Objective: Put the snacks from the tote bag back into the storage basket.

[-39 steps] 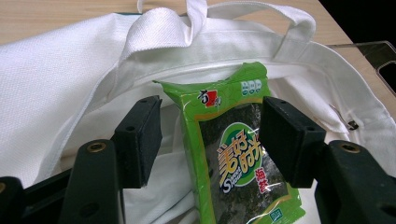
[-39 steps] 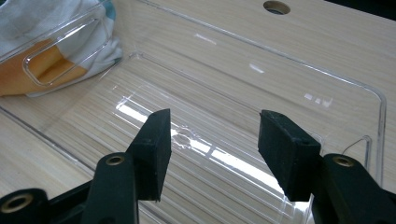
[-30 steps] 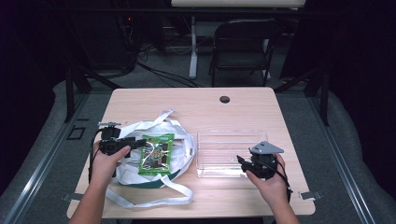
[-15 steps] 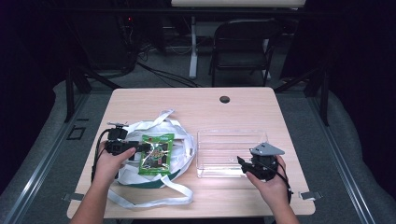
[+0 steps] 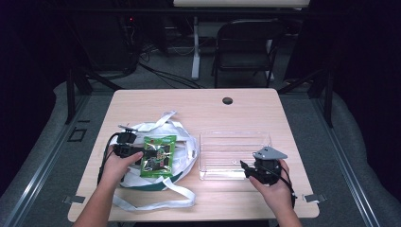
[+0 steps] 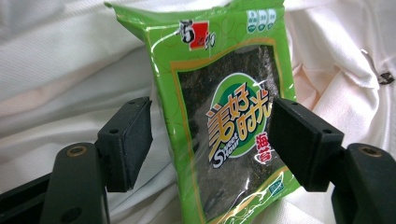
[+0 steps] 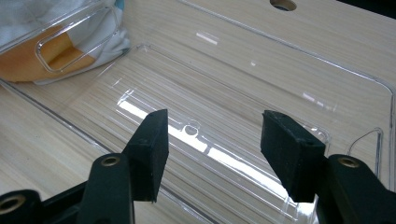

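A green seaweed snack packet [image 5: 159, 155] lies on a white cloth bag [image 5: 185, 142] at the table's left. My left gripper [image 5: 143, 159] reaches it from the left. In the left gripper view the packet [image 6: 224, 60] stands between the jaws of my left gripper [image 6: 210, 135]. These jaws have just been opening, and the left pad [image 6: 133, 135] stands off the packet. At the right, my right gripper [image 5: 246, 168] is at the near edge of a clear plastic tray [image 5: 234, 135]. Its jaws have just been opening too, with nothing between them above the tray [image 7: 327, 60].
White straps [image 5: 161, 201] of the bag trail toward the table's near edge. A round cable hole [image 5: 227, 100] is at the far middle of the wooden table [image 5: 156, 101]. A dark chair [image 5: 246, 47] stands behind the table.
My left gripper has moved right and slightly down onto the packet's left edge. The right hand has stayed at the tray's near edge.
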Demonstrator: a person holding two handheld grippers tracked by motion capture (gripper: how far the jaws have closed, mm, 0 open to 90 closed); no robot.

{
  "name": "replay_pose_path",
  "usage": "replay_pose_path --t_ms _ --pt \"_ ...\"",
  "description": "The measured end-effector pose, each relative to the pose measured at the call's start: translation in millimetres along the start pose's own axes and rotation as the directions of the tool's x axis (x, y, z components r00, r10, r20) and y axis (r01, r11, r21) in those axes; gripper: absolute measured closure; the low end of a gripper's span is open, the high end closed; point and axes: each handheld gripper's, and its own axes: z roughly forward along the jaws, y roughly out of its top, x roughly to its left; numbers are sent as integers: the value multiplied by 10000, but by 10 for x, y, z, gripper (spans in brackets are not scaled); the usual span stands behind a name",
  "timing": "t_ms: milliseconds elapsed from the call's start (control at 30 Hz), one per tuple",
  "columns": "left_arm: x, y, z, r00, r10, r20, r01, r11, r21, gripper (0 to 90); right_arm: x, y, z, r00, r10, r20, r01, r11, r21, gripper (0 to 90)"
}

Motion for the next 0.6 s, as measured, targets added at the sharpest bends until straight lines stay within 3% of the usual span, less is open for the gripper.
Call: replay_pose_path --t_ms 200,600 --pt "8 6 61 9999 40 138 -44 9996 270 309 9 -6 -17 10000 -31 20 31 10000 -30 418" --pt "45 3 162 9976 -289 632 258 9984 502 309 15 -19 -32 10000 -64 42 64 10000 -7 418"
